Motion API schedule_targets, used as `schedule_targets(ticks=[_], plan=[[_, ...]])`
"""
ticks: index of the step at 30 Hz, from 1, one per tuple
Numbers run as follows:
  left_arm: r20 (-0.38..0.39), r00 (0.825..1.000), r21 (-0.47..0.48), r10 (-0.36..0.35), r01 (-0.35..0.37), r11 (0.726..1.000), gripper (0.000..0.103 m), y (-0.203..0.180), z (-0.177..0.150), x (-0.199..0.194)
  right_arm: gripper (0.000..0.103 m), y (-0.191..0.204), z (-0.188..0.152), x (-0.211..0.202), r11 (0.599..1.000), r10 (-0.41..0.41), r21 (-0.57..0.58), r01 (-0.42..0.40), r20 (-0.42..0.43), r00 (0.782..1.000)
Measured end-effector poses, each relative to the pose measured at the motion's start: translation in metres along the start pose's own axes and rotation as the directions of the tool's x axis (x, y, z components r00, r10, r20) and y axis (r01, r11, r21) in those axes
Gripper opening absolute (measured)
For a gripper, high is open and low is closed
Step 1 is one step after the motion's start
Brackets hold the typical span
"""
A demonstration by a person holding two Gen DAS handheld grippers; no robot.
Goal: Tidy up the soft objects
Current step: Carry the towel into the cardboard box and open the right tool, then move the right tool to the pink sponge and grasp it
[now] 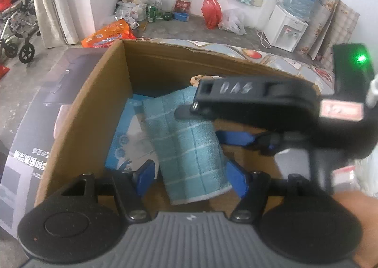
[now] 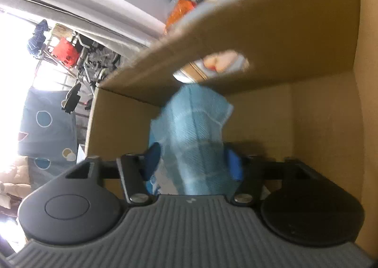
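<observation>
Blue checked towel point(image 1: 189, 145), rolled, lying inside open cardboard box point(image 1: 94, 102).

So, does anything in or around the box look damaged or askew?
The cardboard box has a ragged, torn far rim. Inside, the blue checked towel lies crooked, propped against the far wall over a blue-and-white packet. Nothing looks spilled.

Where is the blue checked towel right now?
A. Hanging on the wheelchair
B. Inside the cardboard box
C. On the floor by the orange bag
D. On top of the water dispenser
B: the blue checked towel lies down between the brown walls of the cardboard box.
</observation>
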State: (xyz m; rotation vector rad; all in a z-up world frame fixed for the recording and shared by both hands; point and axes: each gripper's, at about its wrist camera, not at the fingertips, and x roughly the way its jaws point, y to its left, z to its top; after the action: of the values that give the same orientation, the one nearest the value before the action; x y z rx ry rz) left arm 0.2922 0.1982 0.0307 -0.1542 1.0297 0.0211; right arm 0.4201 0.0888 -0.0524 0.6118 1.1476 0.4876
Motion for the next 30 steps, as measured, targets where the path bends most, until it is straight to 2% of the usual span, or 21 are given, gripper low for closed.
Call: schedule_targets(ticks=[3, 9, 15, 19, 23, 26, 30], plan=[[0.009, 1.000, -0.007, 0.001, -0.001, 1.000, 0.070, 0.000, -0.002, -0.006, 0.081, 0.011, 0.002, -0.012, 0.999, 0.008, -0.047, -0.006, 0.044, 0.999], [0.040, 0.999, -0.025, -0.010, 0.011, 1.000, 0.073, -0.001, -0.008, -0.029, 0.081, 0.014, -0.001, -0.048, 0.994, 0.098, -0.055, -0.094, 0.070, 0.993], [0.147, 0.988, -0.009, -0.043, 0.045, 0.999, 0.079, -0.012, -0.025, -0.076, 0.081, -0.007, -0.021, -0.121, 0.969, 0.242, -0.082, -0.233, 0.136, 0.961], [0.208, 0.975, 0.056, -0.079, 0.069, 0.996, 0.083, -0.037, -0.043, -0.108, 0.081, -0.027, -0.043, -0.184, 0.952, 0.300, -0.106, -0.286, 0.166, 0.939], [0.234, 0.963, 0.137, -0.137, 0.107, 0.985, 0.086, -0.073, -0.060, -0.134, 0.081, -0.056, -0.058, -0.244, 0.950, 0.308, -0.119, -0.290, 0.185, 0.933], [0.249, 0.952, 0.209, -0.180, 0.129, 0.969, 0.089, -0.105, -0.071, -0.147, 0.081, -0.081, -0.069, -0.291, 0.952, 0.300, -0.129, -0.277, 0.208, 0.931], [0.255, 0.937, 0.337, -0.237, 0.144, 0.931, 0.091, -0.157, -0.082, -0.160, 0.082, -0.127, -0.083, -0.360, 0.962, 0.271, -0.116, -0.248, 0.278, 0.921]])
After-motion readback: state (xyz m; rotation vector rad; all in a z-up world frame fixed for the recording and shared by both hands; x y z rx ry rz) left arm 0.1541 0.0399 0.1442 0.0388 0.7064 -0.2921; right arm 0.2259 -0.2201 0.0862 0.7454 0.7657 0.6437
